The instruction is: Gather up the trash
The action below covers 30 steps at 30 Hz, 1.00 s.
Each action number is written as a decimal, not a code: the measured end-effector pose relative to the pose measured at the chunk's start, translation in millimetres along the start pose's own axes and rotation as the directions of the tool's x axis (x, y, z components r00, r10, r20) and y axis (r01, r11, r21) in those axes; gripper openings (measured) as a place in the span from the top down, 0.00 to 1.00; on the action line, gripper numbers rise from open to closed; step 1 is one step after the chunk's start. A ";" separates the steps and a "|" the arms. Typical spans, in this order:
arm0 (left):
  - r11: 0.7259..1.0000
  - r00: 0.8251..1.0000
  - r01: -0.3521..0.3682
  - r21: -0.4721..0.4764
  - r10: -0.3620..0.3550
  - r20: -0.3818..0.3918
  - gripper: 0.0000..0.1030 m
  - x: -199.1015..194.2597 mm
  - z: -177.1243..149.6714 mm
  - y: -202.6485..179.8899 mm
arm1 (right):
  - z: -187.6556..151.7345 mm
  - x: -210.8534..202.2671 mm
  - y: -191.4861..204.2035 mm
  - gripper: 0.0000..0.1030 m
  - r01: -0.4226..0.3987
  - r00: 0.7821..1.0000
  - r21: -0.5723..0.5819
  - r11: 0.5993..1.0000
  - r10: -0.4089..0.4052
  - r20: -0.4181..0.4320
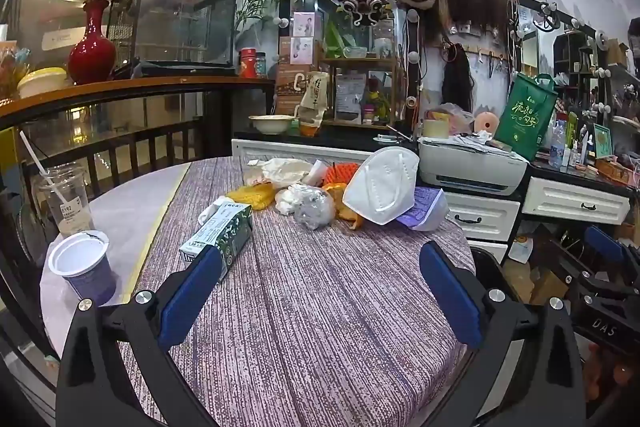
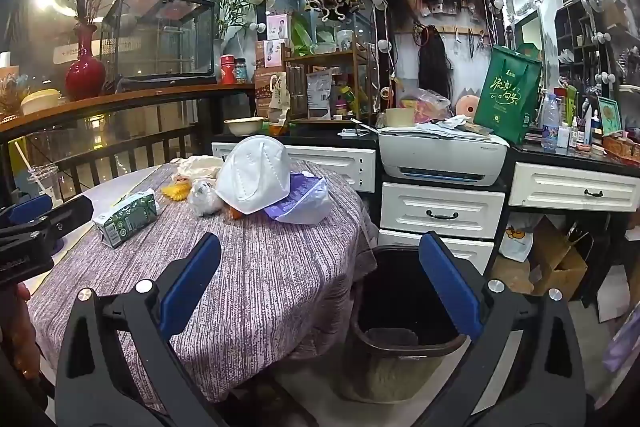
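My left gripper hangs low over the near part of the worktop, its blue pads spread wide apart with only the purple striped cloth between them. My right gripper is just as wide apart and holds nothing; one pad sits over the cloth edge, the other over the dark trash bin that stands on the floor just beside the worktop, in the lower middle of the right wrist view.

The trash lies in a loose heap at the centre of the left wrist view. A green milk carton lies on its side, nearest my left pad at lower left of the heap. Behind it sit a yellow wrapper, a crumpled clear plastic bag and some orange peel. A white face mask leans over the heap's right side, partly covering a purple-and-white packet at the worktop's far right edge. Crumpled white paper lies at the back.

At the left edge of that view stand a purple paper cup with a torn foil lid and, behind it, a clear plastic cup with a straw. A white printer sits on the cabinet beyond, right of centre.
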<state>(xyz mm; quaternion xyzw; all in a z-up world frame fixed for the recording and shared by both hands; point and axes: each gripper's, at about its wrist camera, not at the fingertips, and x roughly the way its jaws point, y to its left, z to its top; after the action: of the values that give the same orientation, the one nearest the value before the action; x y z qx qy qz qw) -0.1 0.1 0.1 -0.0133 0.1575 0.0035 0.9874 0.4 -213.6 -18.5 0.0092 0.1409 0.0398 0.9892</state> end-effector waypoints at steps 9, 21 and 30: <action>1.000 1.000 0.002 0.004 -0.002 -0.003 0.05 0.1 -0.1 -0.3 | 1.3 0.0 0.2 0.05 -0.007 1.000 -0.003 1.000 0.007 -0.014; 1.000 1.000 0.011 -0.004 -0.011 -0.012 0.05 -1.2 -0.3 -0.6 | -1.9 0.8 -0.5 0.05 -0.012 1.000 0.001 1.000 0.012 -0.009; 1.000 1.000 0.014 -0.003 -0.014 -0.019 0.05 4.4 -3.4 -1.6 | -2.8 1.3 -2.8 0.05 -0.010 1.000 0.012 1.000 0.010 -0.008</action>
<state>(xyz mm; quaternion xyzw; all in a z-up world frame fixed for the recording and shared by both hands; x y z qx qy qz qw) 3.0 -1.6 -4.4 -0.0159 0.1670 -0.0032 0.9858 1.0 -216.2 -21.6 0.0155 0.1449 0.0439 0.9884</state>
